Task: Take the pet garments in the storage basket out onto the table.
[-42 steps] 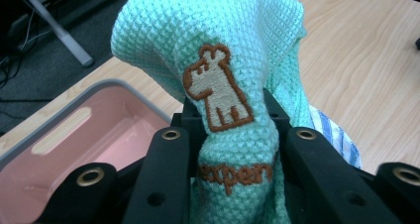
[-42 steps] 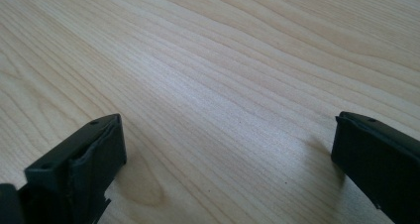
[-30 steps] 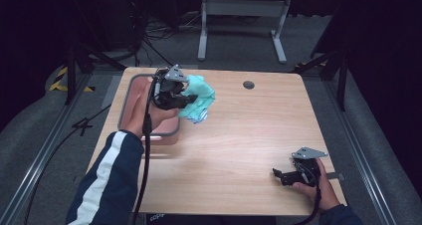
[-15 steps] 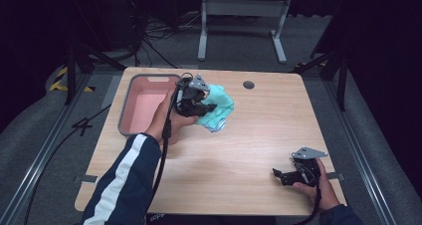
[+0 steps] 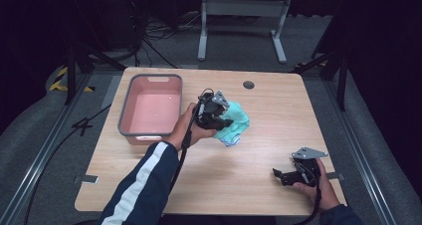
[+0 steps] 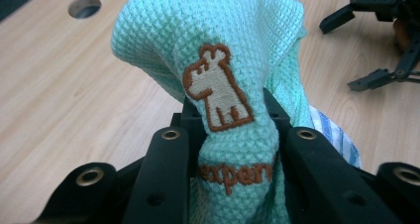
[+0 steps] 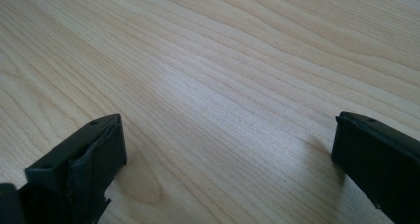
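Observation:
My left gripper [image 5: 222, 116] is shut on a mint-green waffle cloth [image 5: 235, 120], held just above the middle of the wooden table [image 5: 259, 150]. In the left gripper view the cloth [image 6: 223, 60] bulges up between the black jaws, showing a brown embroidered dog logo; a blue-checked edge [image 6: 337, 140] peeks out at its right. My right gripper [image 5: 281, 175] rests near the table's front right corner, open, its jaws wide apart over bare wood [image 7: 223, 100] with nothing between them. The left gripper view also shows that right gripper [image 6: 381, 40] farther off at the upper right.
A pink tub with a grey rim [image 5: 149, 130] stands at the table's left, just left of my left hand. A round cable hole [image 5: 249, 84] sits near the far edge. Bare wood lies between the two grippers. Black floor and a metal stand surround the table.
My left gripper has carried the green cloth rightward, from over the pink tub to the middle of the table, and lowered it. The right gripper has stayed put.

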The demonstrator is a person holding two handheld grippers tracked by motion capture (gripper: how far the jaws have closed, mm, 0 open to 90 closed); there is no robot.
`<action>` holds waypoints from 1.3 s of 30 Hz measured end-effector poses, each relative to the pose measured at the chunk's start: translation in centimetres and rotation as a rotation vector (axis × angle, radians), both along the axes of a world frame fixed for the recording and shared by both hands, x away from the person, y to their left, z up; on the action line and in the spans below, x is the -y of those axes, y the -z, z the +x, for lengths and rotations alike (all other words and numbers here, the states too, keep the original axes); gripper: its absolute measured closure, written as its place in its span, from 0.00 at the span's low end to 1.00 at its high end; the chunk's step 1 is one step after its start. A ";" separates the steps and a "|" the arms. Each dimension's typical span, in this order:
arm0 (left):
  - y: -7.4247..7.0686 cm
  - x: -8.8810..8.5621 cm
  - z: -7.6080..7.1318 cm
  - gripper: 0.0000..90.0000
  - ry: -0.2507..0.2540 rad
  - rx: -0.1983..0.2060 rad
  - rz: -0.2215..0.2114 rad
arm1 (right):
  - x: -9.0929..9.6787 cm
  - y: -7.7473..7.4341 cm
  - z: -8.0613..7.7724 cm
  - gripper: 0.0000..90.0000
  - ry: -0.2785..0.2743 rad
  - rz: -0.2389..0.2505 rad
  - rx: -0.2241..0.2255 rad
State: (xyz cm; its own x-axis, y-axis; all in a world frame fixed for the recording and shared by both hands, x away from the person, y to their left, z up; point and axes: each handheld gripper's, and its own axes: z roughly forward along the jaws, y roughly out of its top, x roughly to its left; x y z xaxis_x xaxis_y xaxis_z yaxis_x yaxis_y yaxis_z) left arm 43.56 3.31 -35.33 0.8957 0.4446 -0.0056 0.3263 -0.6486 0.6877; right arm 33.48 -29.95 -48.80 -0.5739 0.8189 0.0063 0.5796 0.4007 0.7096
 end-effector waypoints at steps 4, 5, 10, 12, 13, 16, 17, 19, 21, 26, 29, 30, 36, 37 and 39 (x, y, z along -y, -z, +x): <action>2.0 0.7 0.4 0.80 -0.005 -0.044 -0.006 | 0.0 0.0 0.0 0.01 -0.001 0.001 0.000; 2.6 0.9 0.5 0.80 -0.003 -0.051 -0.004 | 0.0 0.0 0.0 0.01 0.000 0.001 0.000; 4.7 2.0 0.5 0.80 -0.005 -0.077 0.006 | 0.0 0.0 0.0 0.01 0.000 0.001 0.001; 5.3 2.2 0.5 0.79 -0.003 -0.086 0.012 | 0.0 0.0 0.0 0.01 0.000 0.001 0.001; 5.6 2.3 0.4 0.79 -0.003 -0.092 0.016 | 0.0 0.0 0.0 0.01 -0.001 0.001 0.000; 6.9 3.0 0.2 0.78 -0.011 -0.090 0.032 | 0.0 0.0 0.0 0.01 0.000 0.002 0.001; 7.2 3.1 0.1 0.77 -0.017 -0.091 0.021 | 0.0 0.0 0.0 0.01 0.001 0.001 0.001; 7.5 3.2 0.1 0.76 -0.018 -0.101 0.021 | 0.0 0.0 0.0 0.01 -0.001 0.001 0.000; 8.2 3.6 0.1 0.71 -0.018 -0.107 0.034 | 0.0 0.0 0.0 0.01 -0.001 0.001 0.000; 8.6 3.9 0.1 0.61 -0.023 -0.111 0.057 | 0.0 0.0 0.0 0.01 -0.002 0.002 0.000; 8.4 3.9 0.1 0.50 -0.018 -0.100 0.061 | 0.0 0.0 0.0 0.01 -0.002 0.001 0.000; 8.4 3.9 0.1 0.49 -0.018 -0.100 0.061 | 0.0 0.0 0.0 0.01 -0.002 0.001 0.000; 7.3 3.7 -0.2 0.38 -0.025 -0.057 0.046 | 0.0 0.0 0.0 0.01 -0.002 0.001 0.000; 7.2 3.7 -0.2 0.37 -0.027 -0.054 0.050 | 0.0 0.0 0.0 0.01 -0.002 0.001 0.000; 6.8 3.6 -0.1 0.35 -0.027 -0.048 0.051 | 0.0 0.0 0.0 0.01 -0.002 0.002 0.000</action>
State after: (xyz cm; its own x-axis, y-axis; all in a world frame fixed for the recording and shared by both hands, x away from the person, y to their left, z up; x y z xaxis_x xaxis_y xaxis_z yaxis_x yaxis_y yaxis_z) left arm 43.44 -0.29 -42.12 0.8827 0.4693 -0.0256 0.3761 -0.6727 0.6372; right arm 33.45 -29.96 -48.80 -0.5754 0.8178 0.0078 0.5790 0.4005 0.7102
